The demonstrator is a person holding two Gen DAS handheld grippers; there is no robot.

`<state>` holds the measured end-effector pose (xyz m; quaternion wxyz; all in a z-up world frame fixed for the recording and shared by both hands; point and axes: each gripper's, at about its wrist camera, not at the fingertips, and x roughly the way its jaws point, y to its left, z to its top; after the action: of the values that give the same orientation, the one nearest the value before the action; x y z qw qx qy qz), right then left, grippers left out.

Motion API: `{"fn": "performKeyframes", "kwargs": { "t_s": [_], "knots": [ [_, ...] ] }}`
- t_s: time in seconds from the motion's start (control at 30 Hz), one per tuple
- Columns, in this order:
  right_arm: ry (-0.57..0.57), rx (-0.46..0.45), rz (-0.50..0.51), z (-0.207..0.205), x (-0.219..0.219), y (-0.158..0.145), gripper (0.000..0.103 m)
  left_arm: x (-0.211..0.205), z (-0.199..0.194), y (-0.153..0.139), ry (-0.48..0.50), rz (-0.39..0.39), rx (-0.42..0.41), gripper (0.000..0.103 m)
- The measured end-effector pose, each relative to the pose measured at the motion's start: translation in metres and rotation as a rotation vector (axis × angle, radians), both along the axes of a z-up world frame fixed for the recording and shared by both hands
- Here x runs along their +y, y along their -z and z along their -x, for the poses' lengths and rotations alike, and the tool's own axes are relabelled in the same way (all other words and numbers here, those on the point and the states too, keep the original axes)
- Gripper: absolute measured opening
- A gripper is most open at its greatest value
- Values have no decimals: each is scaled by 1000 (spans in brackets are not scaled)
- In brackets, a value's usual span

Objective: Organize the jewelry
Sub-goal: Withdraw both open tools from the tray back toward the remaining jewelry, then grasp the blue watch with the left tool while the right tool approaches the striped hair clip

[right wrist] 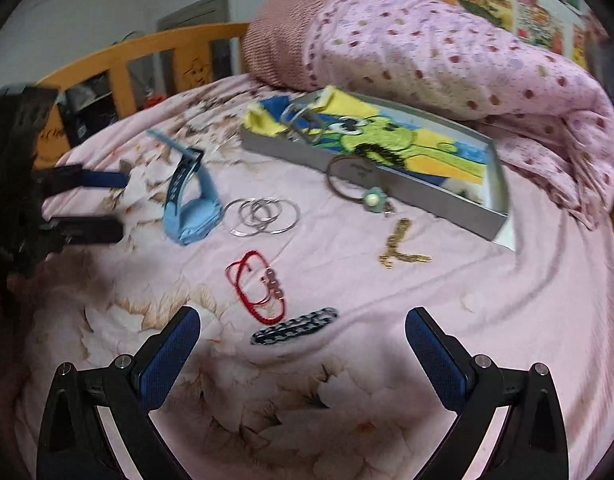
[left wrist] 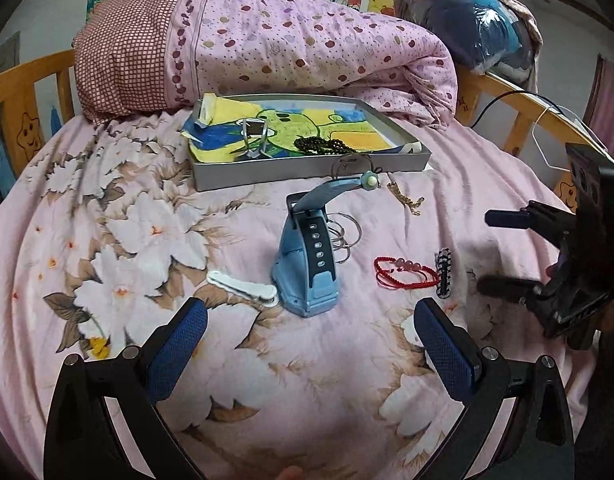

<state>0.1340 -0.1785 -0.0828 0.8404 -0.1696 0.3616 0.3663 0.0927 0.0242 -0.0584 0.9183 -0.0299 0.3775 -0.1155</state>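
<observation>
A grey tray [left wrist: 307, 170] [right wrist: 391, 190] lined with a cartoon drawing lies on the bed and holds a metal clip [left wrist: 254, 138] and a dark bead bracelet [left wrist: 325, 145]. Loose on the sheet are a blue watch [left wrist: 307, 264] [right wrist: 191, 204], silver bangles [left wrist: 345, 236] [right wrist: 265, 216], a red string bracelet [left wrist: 403, 274] [right wrist: 259, 288], a black-and-white hair clip [left wrist: 443, 274] [right wrist: 295, 326], a gold chain [left wrist: 407, 198] [right wrist: 401, 246], a white clip [left wrist: 243, 288] and a hair tie with a green flower [left wrist: 357, 170] [right wrist: 359, 184]. My left gripper [left wrist: 311, 320] [right wrist: 121, 204] is open just short of the watch. My right gripper [right wrist: 303, 328] [left wrist: 483, 250] is open around the hair clip.
A rolled pink dotted quilt [left wrist: 267, 44] [right wrist: 447, 60] lies behind the tray. Wooden bed rails [left wrist: 27, 92] [right wrist: 147, 56] border the mattress. A blue plastic-wrapped bundle [left wrist: 475, 28] rests at the back right, with a cable [left wrist: 519, 96] on the rail.
</observation>
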Motion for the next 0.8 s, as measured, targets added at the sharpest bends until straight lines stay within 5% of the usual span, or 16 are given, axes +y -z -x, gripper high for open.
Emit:
{"fn": "performKeyframes", "kwargs": {
  "t_s": [0.33,0.47,0.67,0.8],
  "knots": [
    [-72,-33,31,-8,11,11,103,-3,-24,10,-4,15,20,101],
    [-103,-14,51,-15,13,19,87,-4,-33,9,-3,25,6,100],
    [-128,55,60,-20,7,32,84,-6,-47,14,10,42,26,83],
    [-125,67,69,-21,5,37,83,-10,-52,21,14,33,50,62]
  ]
}}
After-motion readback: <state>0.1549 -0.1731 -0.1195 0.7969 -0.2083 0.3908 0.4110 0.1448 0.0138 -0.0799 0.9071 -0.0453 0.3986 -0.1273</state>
